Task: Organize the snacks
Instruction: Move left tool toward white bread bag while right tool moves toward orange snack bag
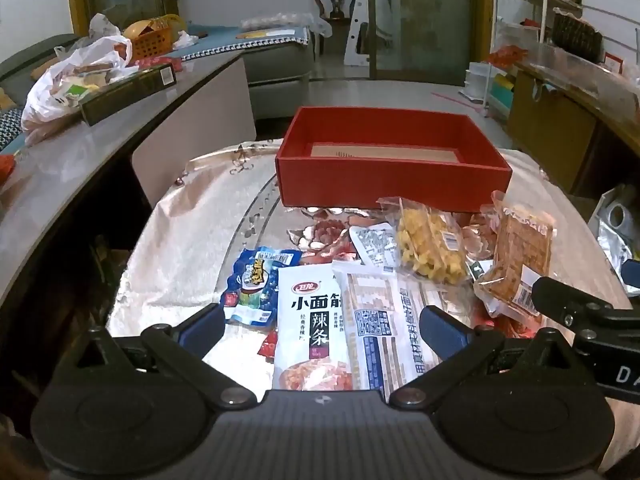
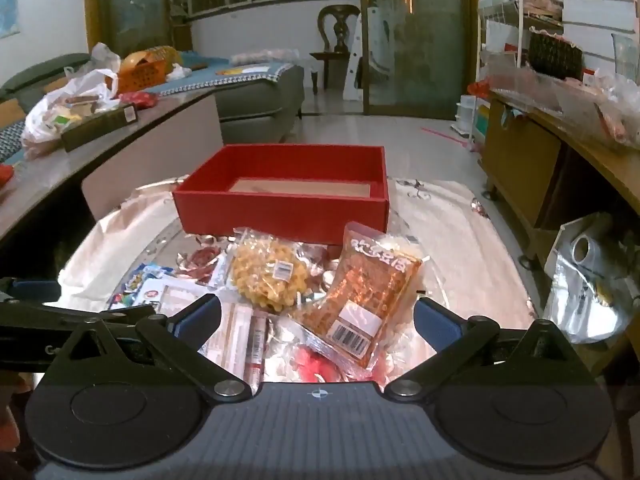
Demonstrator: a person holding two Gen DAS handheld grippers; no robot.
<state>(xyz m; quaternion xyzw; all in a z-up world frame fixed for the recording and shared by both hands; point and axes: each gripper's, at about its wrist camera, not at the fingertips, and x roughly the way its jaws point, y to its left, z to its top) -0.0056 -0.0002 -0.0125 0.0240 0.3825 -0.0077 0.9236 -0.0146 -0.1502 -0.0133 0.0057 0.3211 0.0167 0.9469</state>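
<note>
Left wrist view shows my left gripper (image 1: 322, 322) spread wide above a white spicy-strip packet (image 1: 310, 320) printed 小面筋 and 辣条 — nothing pinched. My right gripper (image 2: 316, 316) is equally spread, hovering near the orange dried-tofu pack (image 2: 362, 300), whose white characters I can't read surely. Beyond the pile, on the far side, sits the red box (image 1: 392, 172), apparently holding no snacks. I judge sorting hasn't begun — next I must lower onto a packet, close on it, and carry it to the box. A yellow snack bag (image 2: 268, 276) lies just left of the tofu.
</note>
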